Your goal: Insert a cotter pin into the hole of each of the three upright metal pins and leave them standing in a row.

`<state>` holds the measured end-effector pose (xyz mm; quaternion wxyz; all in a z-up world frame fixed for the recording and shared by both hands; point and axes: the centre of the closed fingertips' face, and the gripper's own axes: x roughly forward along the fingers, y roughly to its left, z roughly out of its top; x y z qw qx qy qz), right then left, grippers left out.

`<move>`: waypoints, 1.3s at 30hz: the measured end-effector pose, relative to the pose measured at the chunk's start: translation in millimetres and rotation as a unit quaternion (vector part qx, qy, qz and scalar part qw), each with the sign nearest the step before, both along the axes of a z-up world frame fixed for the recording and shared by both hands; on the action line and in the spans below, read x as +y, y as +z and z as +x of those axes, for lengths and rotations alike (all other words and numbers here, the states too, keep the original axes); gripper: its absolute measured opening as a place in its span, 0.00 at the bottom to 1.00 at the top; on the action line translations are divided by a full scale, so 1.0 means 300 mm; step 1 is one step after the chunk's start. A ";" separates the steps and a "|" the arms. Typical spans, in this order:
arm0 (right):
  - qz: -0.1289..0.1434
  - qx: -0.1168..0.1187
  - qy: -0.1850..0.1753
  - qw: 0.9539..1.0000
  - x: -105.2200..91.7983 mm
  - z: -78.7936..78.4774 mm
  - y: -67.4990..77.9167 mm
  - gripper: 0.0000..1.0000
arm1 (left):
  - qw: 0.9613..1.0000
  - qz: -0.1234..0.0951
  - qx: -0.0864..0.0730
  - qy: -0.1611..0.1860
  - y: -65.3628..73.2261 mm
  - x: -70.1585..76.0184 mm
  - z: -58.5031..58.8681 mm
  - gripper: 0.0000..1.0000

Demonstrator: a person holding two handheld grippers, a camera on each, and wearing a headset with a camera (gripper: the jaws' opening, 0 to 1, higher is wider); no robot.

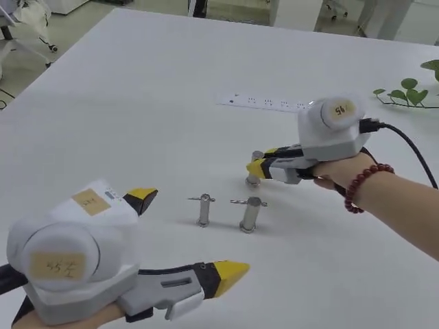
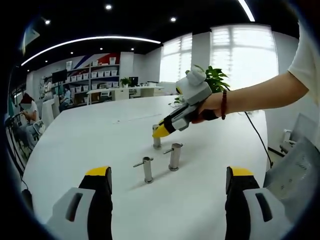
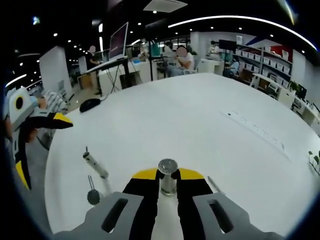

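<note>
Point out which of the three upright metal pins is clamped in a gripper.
The silver metal pin farthest from the person, clamped between the right gripper's jaws. The other two silver pins stand free on the white table.

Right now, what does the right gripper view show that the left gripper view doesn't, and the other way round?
Right gripper view: the right gripper with its jaws closed on the far pin, looking down on the pin's round head. Left gripper view: that grip from the side and, plainly, a cotter pin through the nearest pin and another through the middle pin. Both: all three pins on the white table.
</note>
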<state>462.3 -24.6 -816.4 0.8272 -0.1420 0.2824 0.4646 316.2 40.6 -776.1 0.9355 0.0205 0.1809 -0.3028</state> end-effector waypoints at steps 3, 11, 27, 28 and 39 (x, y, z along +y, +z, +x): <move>-0.003 -0.001 -0.005 1.000 -0.036 -0.016 0.002 0.14 | 1.000 -0.001 -0.001 0.002 0.003 0.002 -0.001 0.94; -0.002 0.002 -0.013 1.000 -0.110 -0.070 0.008 0.14 | 1.000 -0.002 -0.001 0.000 0.009 -0.005 -0.011 0.93; -0.007 0.002 0.013 1.000 -0.163 -0.172 0.015 0.14 | 1.000 -0.002 -0.004 0.009 0.033 0.007 -0.014 0.92; -0.007 0.002 0.015 1.000 -0.163 -0.179 0.015 0.14 | 1.000 -0.003 -0.004 0.010 0.034 0.008 -0.016 0.91; -0.005 0.003 0.031 0.999 -0.152 -0.279 0.014 0.14 | 1.000 0.002 -0.005 0.011 0.041 0.010 -0.038 0.91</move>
